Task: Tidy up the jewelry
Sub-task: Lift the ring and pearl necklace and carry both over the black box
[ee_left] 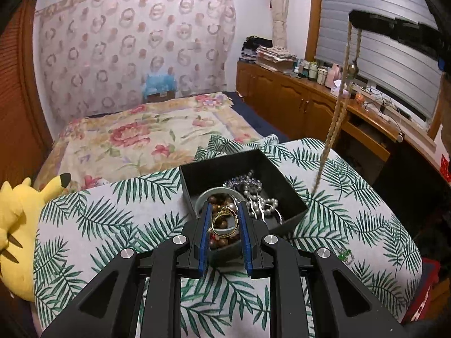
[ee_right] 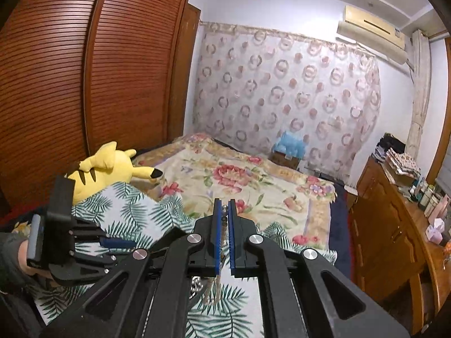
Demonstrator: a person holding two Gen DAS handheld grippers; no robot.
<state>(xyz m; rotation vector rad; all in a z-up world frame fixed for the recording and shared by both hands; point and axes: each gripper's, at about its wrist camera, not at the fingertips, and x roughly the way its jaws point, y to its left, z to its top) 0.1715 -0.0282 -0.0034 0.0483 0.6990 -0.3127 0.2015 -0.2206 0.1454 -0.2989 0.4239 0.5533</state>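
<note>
Both fisheye views were dim and warm-tinted under soft indoor light; edges bowed and darkened into black corners, distant detail looked soft, shadows faint.

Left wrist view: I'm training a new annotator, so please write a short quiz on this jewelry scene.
1. True or false: the right claw holds nothing.
2. Where do the pearls lie? A) in the black box B) on the floral blanket C) on the wooden dresser
3. Fill in: the plush toy at the left edge is ___ in colour.

Key: 1. False: it is shut on a beaded strand that hangs down from it. 2. A. 3. Yellow.
</note>
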